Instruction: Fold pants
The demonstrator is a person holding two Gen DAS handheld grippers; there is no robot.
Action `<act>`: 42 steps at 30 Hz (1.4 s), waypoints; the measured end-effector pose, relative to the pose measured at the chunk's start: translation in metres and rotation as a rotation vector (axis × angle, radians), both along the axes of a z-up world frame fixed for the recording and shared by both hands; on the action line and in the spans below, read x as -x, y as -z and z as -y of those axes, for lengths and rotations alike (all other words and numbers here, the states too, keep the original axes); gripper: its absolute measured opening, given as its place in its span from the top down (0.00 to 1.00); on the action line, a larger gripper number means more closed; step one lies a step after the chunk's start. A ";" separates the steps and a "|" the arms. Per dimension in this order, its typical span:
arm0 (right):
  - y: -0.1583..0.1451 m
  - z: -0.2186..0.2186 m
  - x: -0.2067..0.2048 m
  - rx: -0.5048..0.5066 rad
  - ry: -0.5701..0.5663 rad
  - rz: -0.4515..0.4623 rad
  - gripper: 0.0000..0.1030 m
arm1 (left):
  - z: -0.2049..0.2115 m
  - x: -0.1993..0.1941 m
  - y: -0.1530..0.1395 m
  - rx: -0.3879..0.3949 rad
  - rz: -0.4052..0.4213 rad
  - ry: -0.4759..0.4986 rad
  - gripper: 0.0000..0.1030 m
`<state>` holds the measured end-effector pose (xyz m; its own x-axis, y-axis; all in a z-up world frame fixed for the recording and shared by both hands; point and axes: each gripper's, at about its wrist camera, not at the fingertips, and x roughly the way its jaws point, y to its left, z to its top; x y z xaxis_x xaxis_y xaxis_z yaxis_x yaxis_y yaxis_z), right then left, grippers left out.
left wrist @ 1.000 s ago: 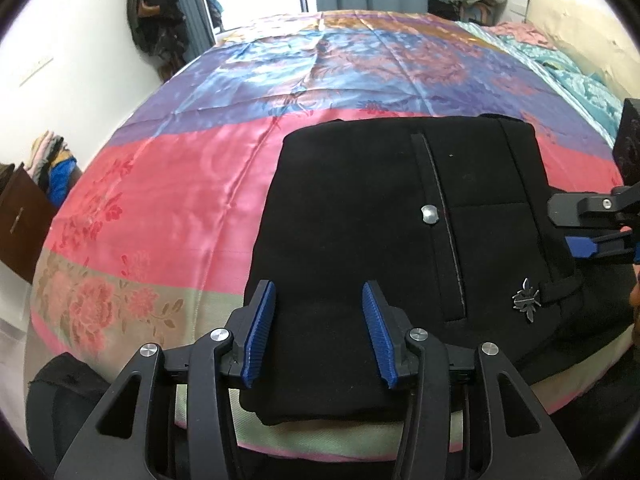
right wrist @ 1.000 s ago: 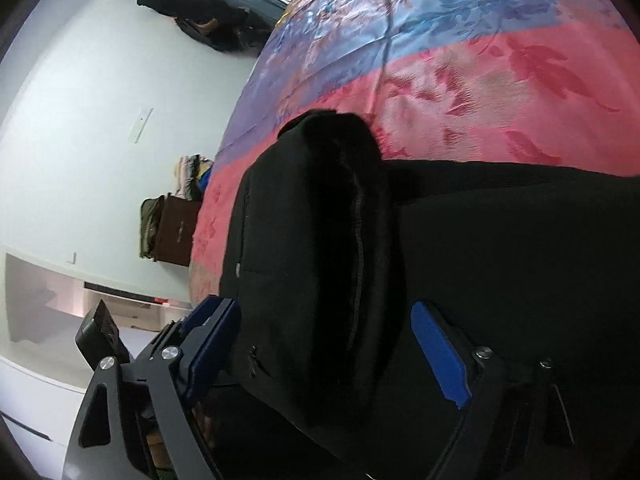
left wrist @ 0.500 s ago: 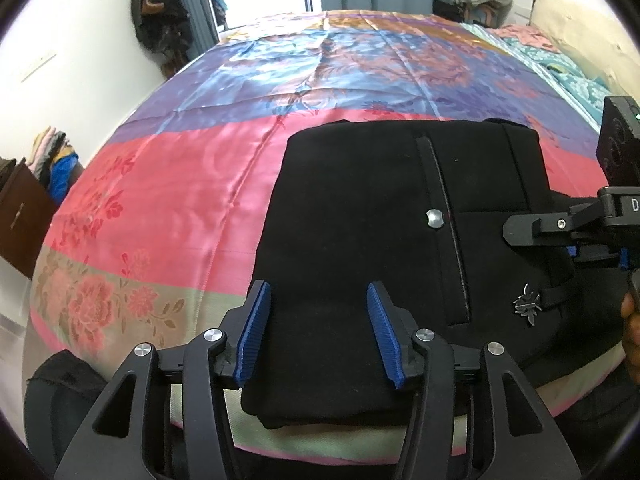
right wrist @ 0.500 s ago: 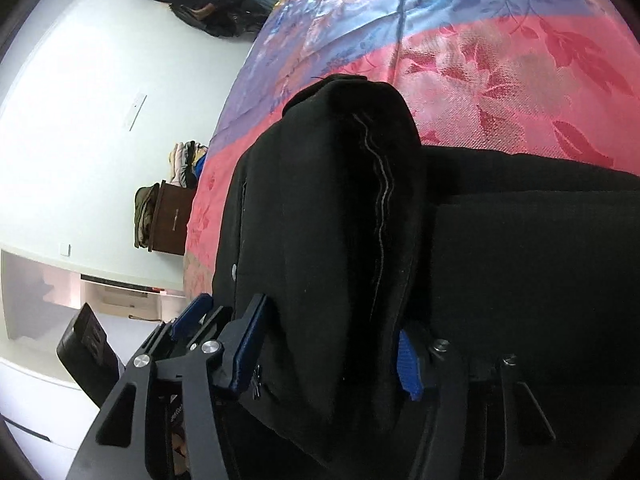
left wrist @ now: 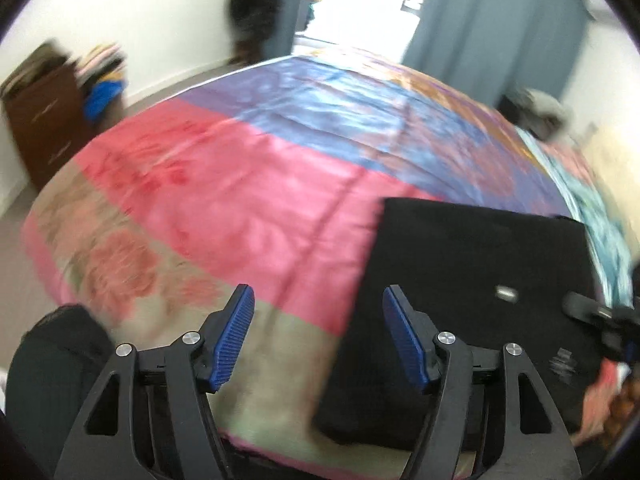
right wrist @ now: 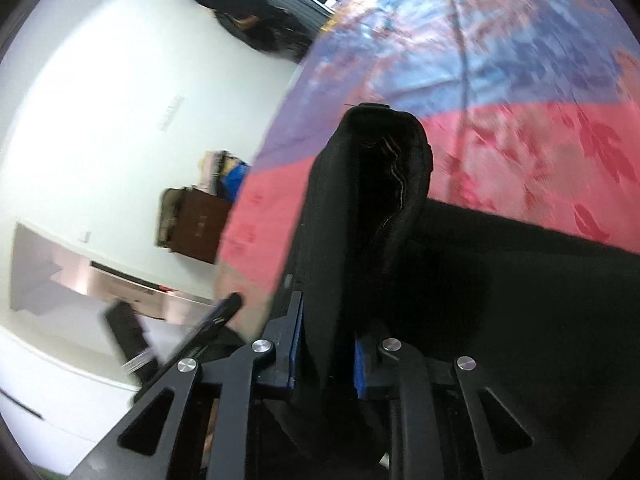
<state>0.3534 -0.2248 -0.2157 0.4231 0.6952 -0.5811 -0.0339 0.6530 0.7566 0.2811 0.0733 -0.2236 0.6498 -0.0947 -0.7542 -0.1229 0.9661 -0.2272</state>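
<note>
The black pants [left wrist: 472, 280] lie folded near the front edge of the bed, at the right of the left wrist view. My left gripper [left wrist: 318, 340] is open and empty, over the bedspread just left of the pants. My right gripper [right wrist: 326, 364] is shut on a thick folded edge of the pants [right wrist: 360, 216], which stands up between its blue pads. Part of the right gripper [left wrist: 600, 316] shows at the right edge of the left wrist view.
The bed has a satin bedspread [left wrist: 248, 184] in pink, blue and purple bands. A brown dresser [left wrist: 40, 120] with piled clothes stands by the left wall. Dark clothes [left wrist: 256, 8] hang near the doorway. A pillow and teal bedding [left wrist: 592, 184] lie at the right.
My right gripper has closed on the folded pants edge. My left gripper has swung left off the pants and its view is blurred with motion.
</note>
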 end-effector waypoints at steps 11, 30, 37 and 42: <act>-0.063 0.065 0.042 -0.105 0.065 0.091 0.82 | -0.005 -0.005 0.015 0.023 -0.058 -0.040 0.33; -0.006 0.187 0.114 -0.162 0.321 -0.020 0.82 | 0.030 0.000 0.014 -0.059 -0.053 0.082 0.33; 0.053 0.195 0.125 0.049 0.289 -0.133 0.82 | 0.053 0.007 0.012 -0.125 -0.033 0.173 0.33; 0.026 0.193 0.128 0.258 0.329 -0.130 0.50 | 0.077 0.020 -0.001 -0.166 0.007 0.253 0.33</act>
<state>0.2256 -0.4180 -0.2419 0.5097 0.3605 -0.7812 0.2922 0.7815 0.5513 0.2607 -0.0038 -0.2221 0.6268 -0.1301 -0.7682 0.1275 0.9898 -0.0637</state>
